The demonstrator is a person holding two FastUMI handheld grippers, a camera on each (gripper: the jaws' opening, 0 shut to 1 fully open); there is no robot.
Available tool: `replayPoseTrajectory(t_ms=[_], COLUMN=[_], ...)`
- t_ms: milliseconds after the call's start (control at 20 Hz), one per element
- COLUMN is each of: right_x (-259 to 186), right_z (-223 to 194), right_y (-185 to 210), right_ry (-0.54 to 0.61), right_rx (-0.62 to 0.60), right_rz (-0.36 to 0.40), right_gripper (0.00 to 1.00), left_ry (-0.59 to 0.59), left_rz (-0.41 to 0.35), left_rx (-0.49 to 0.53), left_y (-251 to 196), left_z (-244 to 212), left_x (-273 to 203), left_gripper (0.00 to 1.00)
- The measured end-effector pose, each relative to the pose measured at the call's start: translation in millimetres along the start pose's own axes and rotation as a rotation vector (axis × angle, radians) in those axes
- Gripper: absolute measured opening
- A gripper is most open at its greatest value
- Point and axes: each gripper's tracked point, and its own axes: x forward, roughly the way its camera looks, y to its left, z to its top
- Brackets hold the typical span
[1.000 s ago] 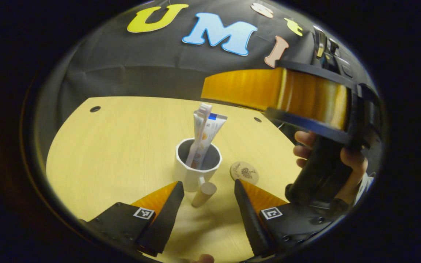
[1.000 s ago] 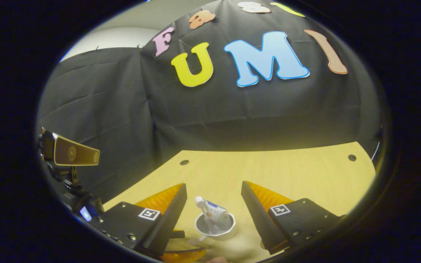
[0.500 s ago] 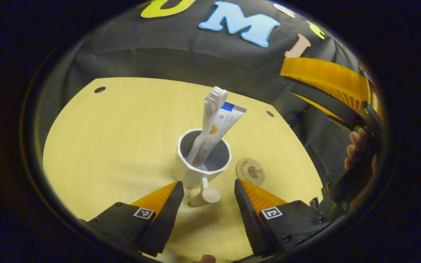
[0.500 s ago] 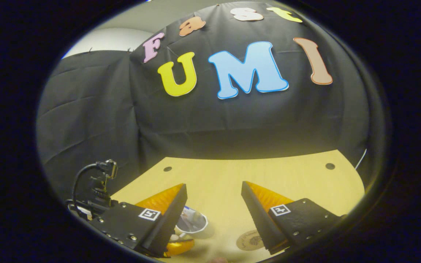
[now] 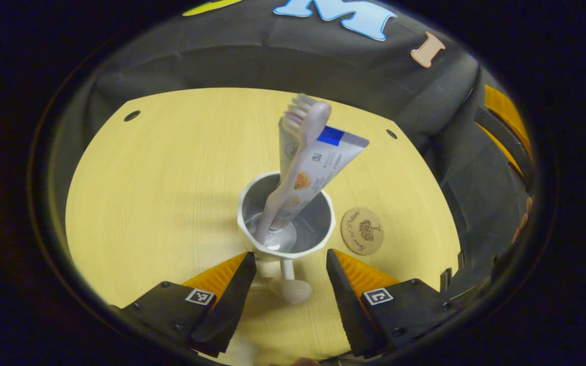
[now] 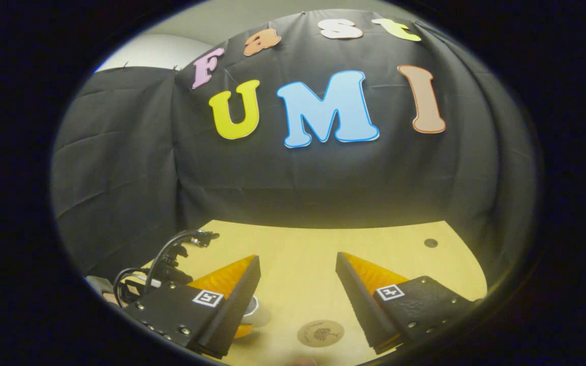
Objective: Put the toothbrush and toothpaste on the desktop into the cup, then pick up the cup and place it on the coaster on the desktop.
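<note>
We see the white faceted cup (image 5: 286, 216) standing on the desktop (image 5: 171, 168), well in from its edges, with the toothbrush (image 5: 293, 168) and the toothpaste tube (image 5: 316, 162) both upright in it, leaning together toward the far edge, bristles and crimped end uppermost. The cup's handle, a thin stem ending in a wooden knob (image 5: 296, 291), points straight back at the left gripper (image 5: 291, 264); that knob lies in the gap between its two fingers, which stand wide apart and hold nothing. So the handle's long axis runs along our line of approach, and the left gripper is plainly the nearer one. The round wooden coaster (image 5: 362, 231) lies bare just beside the cup, on the side toward the desktop's right edge, not touching it.

In the right gripper view the right gripper (image 6: 298, 277) hangs higher and farther back, fingers spread and empty, the coaster (image 6: 320, 333) below it and only a sliver of the cup (image 6: 250, 306) past one finger.

We judge the filling done; what remains is closing on the handle and carrying the cup sideways onto the coaster, keeping it level so the tall contents don't tip
</note>
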Motion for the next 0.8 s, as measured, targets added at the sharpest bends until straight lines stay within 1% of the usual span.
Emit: replayPoseTrajectory(t_ms=[50,100,150,200,250,300,350,400,450,500,550,600,650,700,750,800], right_x=[-2.4,-5.7,-7.5,-10.1,-12.5,-15.5,-17.1,-20.5,-21.8,-24.5,-26.7,-29.5,-31.4,-34.1,-36.2,-38.7], right_z=[-0.7,-0.5,-2.1,-3.2,-4.4,-5.2,-6.2,-6.7,-8.1,-8.8,-11.0,-12.2,-12.9,-13.1,-13.9,-13.7], right_y=[-3.0,-5.0,-6.6,-7.4,-8.5,-10.4,-12.2,-13.8,-14.6,-15.9,-17.5,-18.5,-20.3,-21.8,-23.9,-25.7], right_ry=[0.002,0.005,0.009,0.014,0.019,0.023,0.026,0.027,0.03,0.033,0.038,0.04,0.041,0.04,0.039,0.038], right_rx=[-0.001,0.0,0.004,0.007,0.009,0.007,0.006,0.004,0.003,0.004,0.007,0.011,0.012,0.012,0.01,0.008], right_rz=[-0.004,-0.007,-0.01,-0.009,-0.01,-0.014,-0.017,-0.019,-0.02,-0.022,-0.023,-0.024,-0.028,-0.032,-0.036,-0.04], right_gripper=[0.93,0.93,0.93,0.93,0.85,0.93,0.93,1.0,0.93,0.93,0.85,0.85,0.93,0.93,0.93,0.93], left_ry=[0.02,0.033,0.05,0.066,0.084,0.097,0.112,0.122,0.13,0.137,0.142,0.146,0.15,0.15,0.15,0.152], left_rz=[0.006,0.012,0.022,0.026,0.031,0.04,0.047,0.049,0.051,0.061,0.065,0.07,0.069,0.075,0.099,0.1], left_rx=[-0.003,-0.006,-0.014,-0.024,-0.032,-0.037,-0.042,-0.042,-0.042,-0.041,-0.039,-0.037,-0.034,-0.03,-0.028,-0.021], left_y=[1.0,2.1,4.8,6.1,7.6,10.1,12.6,13.2,13.6,14.1,13.6,13.3,11.5,10.9,14.4,13.6], left_z=[-1.0,-2.3,-3.3,-4.9,-6.9,-8.0,-9.4,-11.2,-10.3,-12.9,-12.4,-13.9,-14.5,-14.3,-12.5,-14.7], left_x=[1.0,2.9,4.8,7.5,9.4,11.6,12.2,13.4,13.8,14.7,14.7,15.6,16.2,14.9,15.2,14.6], left_gripper=[0.85,0.9,0.92,0.86,0.78,0.78,0.72,0.67,0.71,0.71,0.63,0.58,0.53,0.51,0.48,0.44])
